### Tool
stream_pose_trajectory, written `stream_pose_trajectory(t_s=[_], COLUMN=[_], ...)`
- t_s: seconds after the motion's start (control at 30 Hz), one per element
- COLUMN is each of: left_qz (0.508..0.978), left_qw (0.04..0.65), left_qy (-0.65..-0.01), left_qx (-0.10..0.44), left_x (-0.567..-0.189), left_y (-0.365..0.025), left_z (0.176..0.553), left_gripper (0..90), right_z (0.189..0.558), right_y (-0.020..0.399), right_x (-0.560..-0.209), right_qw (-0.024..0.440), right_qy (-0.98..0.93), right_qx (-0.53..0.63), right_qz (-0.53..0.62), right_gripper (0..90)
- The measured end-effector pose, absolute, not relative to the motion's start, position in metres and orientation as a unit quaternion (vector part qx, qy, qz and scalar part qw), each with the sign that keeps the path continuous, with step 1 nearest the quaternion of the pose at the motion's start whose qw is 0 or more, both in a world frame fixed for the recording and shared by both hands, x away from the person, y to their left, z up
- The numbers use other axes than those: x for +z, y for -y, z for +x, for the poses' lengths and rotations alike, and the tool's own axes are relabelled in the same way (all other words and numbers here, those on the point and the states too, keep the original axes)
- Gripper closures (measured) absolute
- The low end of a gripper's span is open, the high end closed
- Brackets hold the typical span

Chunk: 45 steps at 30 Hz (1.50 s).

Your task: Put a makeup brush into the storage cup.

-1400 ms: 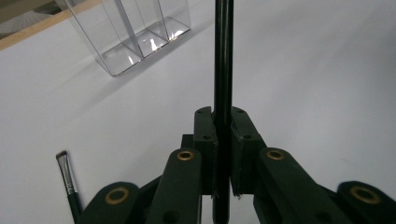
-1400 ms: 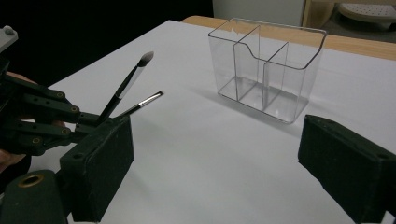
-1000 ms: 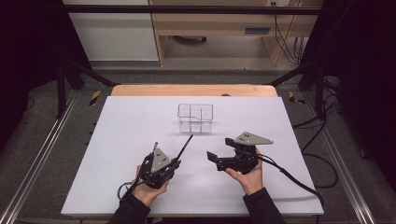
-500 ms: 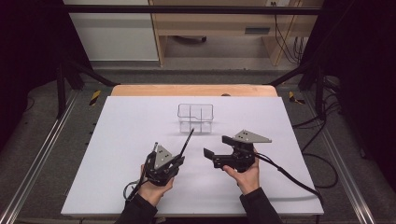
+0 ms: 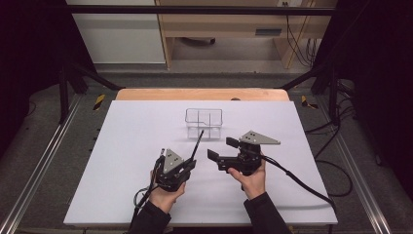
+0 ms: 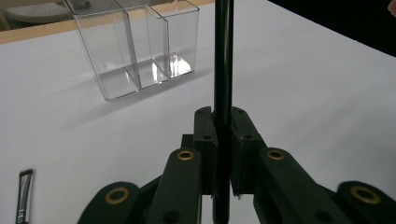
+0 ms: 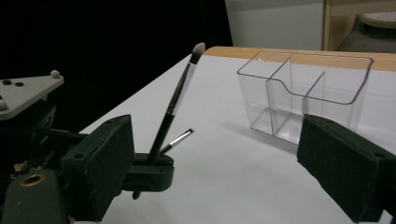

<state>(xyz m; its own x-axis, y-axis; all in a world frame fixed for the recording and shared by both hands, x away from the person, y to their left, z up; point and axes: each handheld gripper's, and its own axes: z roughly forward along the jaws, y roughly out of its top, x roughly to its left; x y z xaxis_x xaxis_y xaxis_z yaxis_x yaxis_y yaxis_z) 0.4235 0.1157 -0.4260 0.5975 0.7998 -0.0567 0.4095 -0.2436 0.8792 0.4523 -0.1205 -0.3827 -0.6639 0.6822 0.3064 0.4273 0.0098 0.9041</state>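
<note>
Landmark: clear organizer point(image 5: 204, 121), a transparent plastic holder with several compartments, standing upright on the white table point(image 5: 126, 146) toward the far middle. Nothing visible inside the compartments.

Left gripper point(image 5: 187, 166) is held by the person's left hand point(image 5: 163, 195), on the near side of the organizer and slightly to its left. Jaws are clamped on a black-handled makeup brush point(image 5: 197, 144), gripping low on the handle. In the left gripper view the handle point(image 6: 223, 84) runs straight up between the pads, with the organizer point(image 6: 135, 46) ahead and to the left. In the right gripper view the brush point(image 7: 175, 100) tilts, pale bristle tip up and leaning toward the organizer point(image 7: 303, 93); tip is near it, not touching.

Right gripper point(image 5: 221, 148) is in the right hand point(image 5: 251, 178), near side of the organizer and slightly to its right, just beside the left gripper. Jaws are spread wide, nothing between them.

A second, thin brush point(image 7: 176, 140) lies flat on the table on the near-left side of the organizer, beside the left gripper; its end point(image 6: 23, 196) shows in the left gripper view.
</note>
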Motion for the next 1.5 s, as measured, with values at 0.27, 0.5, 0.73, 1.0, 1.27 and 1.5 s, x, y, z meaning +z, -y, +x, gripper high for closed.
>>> stream_pose_trajectory(t_s=[0.27, 0.5, 0.73, 1.0, 1.27, 1.5], left_qz=[0.749, 0.747, 0.744, 0.741, 0.739, 0.739], left_qw=[0.475, 0.477, 0.479, 0.483, 0.487, 0.488], left_qy=[-0.41, -0.411, -0.413, -0.415, -0.412, -0.409], left_qx=[0.212, 0.213, 0.214, 0.213, 0.215, 0.217], left_x=[-0.429, -0.432, -0.433, -0.434, -0.433, -0.432], left_y=[-0.116, -0.11, -0.106, -0.1, -0.095, -0.091], left_z=[0.424, 0.423, 0.421, 0.419, 0.416, 0.413], left_gripper=[82.5, 82.4, 82.4, 82.5, 82.5, 82.5], right_z=[0.454, 0.454, 0.456, 0.457, 0.458, 0.458], right_y=[0.111, 0.106, 0.101, 0.096, 0.093, 0.092], right_x=[-0.382, -0.387, -0.393, -0.399, -0.402, -0.403], right_qw=[0.088, 0.071, 0.058, 0.048, 0.042, 0.034], right_qy=[-0.687, -0.681, -0.675, -0.664, -0.657, -0.653], right_qx=[0.597, 0.599, 0.602, 0.607, 0.609, 0.612], right_qz=[0.405, 0.414, 0.423, 0.434, 0.443, 0.445], right_gripper=[15.1, 19.1, 25.6, 33.8, 44.1, 54.8])
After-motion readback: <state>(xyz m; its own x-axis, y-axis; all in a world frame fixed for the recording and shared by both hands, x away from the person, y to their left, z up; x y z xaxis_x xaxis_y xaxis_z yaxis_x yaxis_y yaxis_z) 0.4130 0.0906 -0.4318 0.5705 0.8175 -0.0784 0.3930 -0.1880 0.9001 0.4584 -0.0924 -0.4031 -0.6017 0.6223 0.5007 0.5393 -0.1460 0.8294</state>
